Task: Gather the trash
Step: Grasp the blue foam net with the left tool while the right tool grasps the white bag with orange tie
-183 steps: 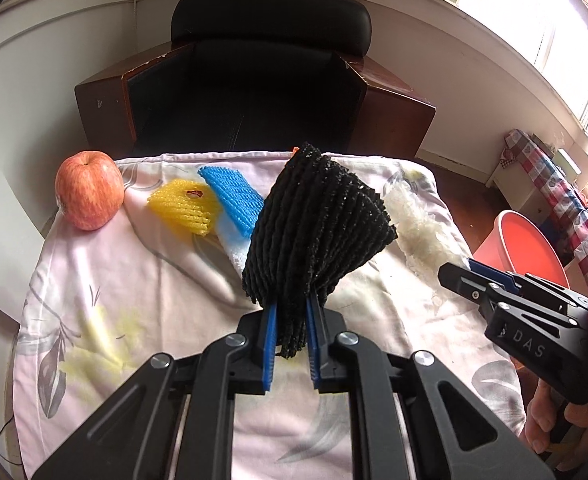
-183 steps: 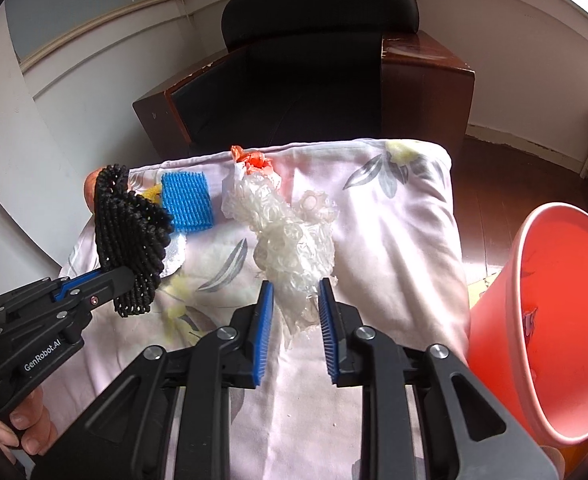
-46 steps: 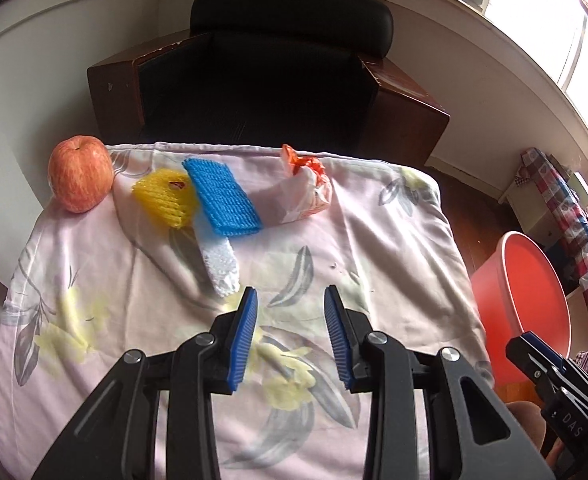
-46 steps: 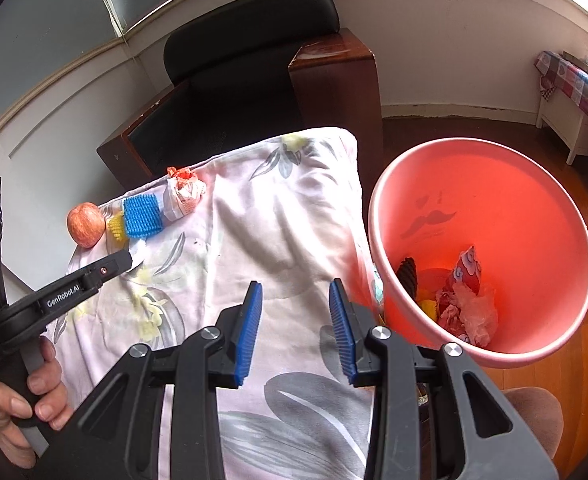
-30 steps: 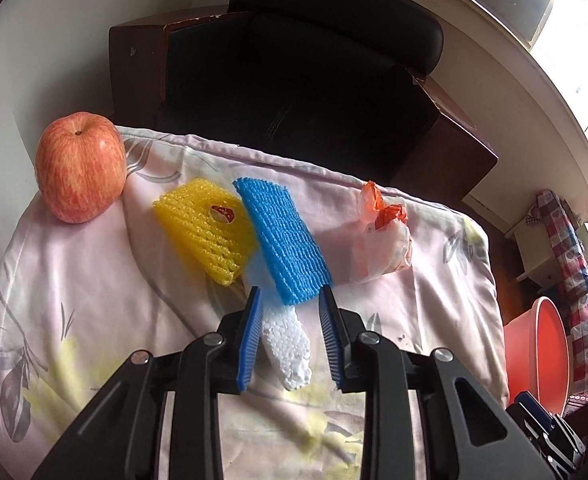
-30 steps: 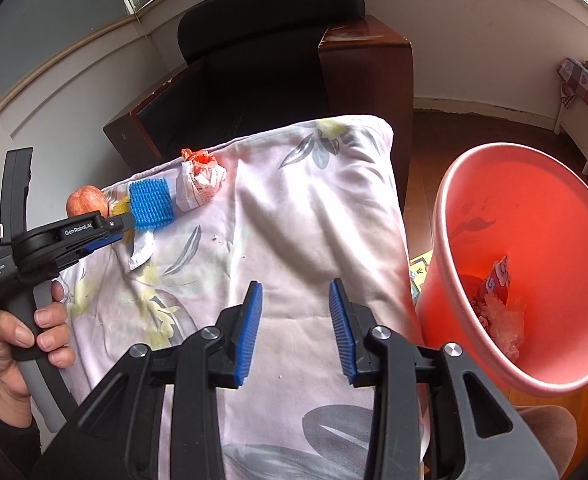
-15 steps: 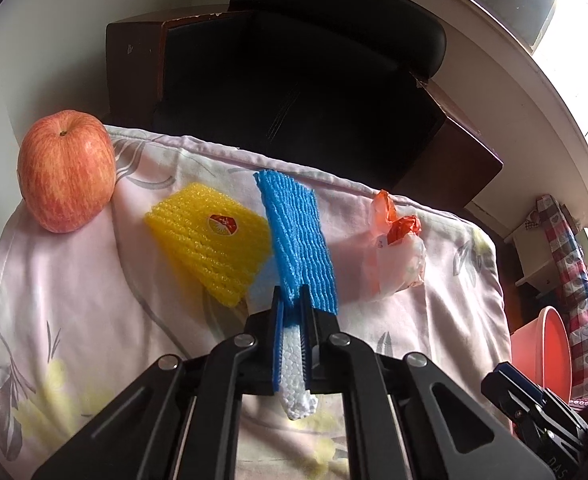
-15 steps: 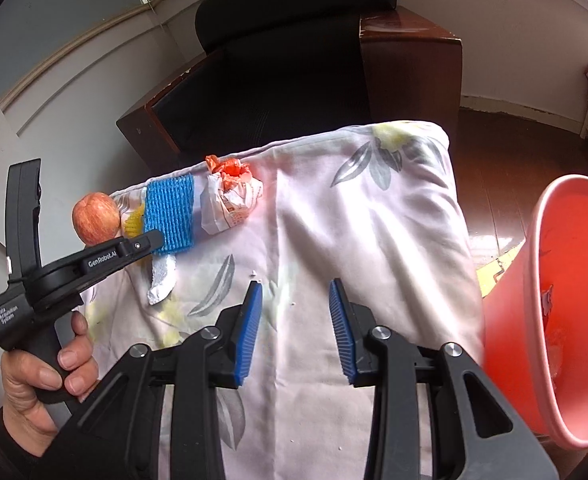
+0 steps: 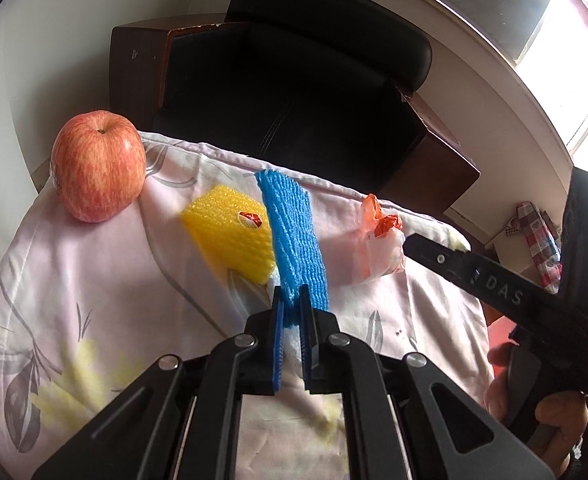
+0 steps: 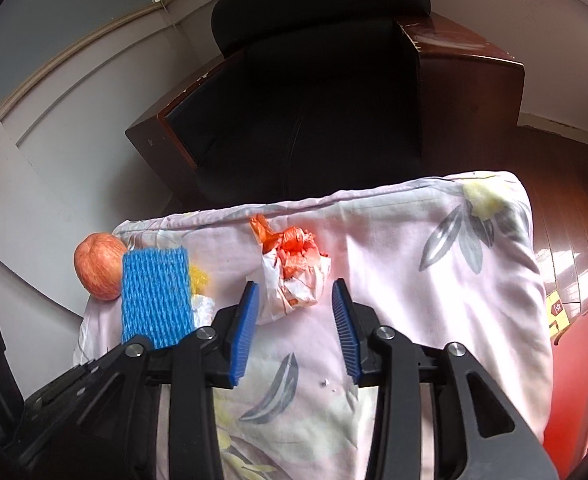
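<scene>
Nearest, the left gripper (image 9: 292,308) has its fingers clenched on the lower edge of the blue foam net (image 9: 294,240), a ribbed, springy sleeve that stands up from the pinch, with a white foam piece (image 9: 292,346) showing just beneath the fingers. The right gripper (image 10: 295,320) has its fingers spreading, nothing between the pads yet; the crumpled white-and-orange wrapper (image 10: 294,276) lies just ahead of the tips, in line with the gap.

To do this well, I'd judge the right fingers should straddle the wrapper's bulk and close low, without snagging the soft flowered cloth (image 10: 433,260) over the worktop. The wrapper looks thin and crinkly, so a firm squeeze suits it. The left should lift the net straight up; it is light and may flop.

Left of the held net lies a yellow foam net (image 9: 230,236), dimpled, with a small sticker. Farther left sits a smooth apple (image 9: 98,166), hardly trash. Beyond everything stands a black leather armchair (image 9: 305,80).
</scene>
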A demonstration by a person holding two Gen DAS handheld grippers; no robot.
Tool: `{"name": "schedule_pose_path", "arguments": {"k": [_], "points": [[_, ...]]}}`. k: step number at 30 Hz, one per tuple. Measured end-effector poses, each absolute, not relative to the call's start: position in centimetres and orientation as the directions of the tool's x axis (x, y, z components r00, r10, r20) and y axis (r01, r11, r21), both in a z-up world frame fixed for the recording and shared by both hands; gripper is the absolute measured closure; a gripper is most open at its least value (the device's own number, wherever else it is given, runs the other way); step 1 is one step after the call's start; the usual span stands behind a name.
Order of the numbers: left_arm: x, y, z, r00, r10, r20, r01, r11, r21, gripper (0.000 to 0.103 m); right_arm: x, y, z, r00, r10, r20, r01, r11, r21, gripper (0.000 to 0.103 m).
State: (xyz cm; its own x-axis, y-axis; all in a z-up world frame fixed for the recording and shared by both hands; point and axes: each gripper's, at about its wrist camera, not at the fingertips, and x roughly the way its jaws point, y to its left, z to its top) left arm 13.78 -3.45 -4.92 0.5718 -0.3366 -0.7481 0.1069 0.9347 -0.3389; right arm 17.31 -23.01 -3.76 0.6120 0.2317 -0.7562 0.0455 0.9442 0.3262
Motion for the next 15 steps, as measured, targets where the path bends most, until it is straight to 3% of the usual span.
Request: {"name": "schedule_pose_path", "arguments": {"k": [15], "points": [[12.9,-2.6,-5.9,0.541,-0.356,-0.762,0.106,0.928,-0.358,0.097,19.2,-20.1,-6.1,0.572,0.196,-0.796,0.002,0.971,0.240,0.060]]}}
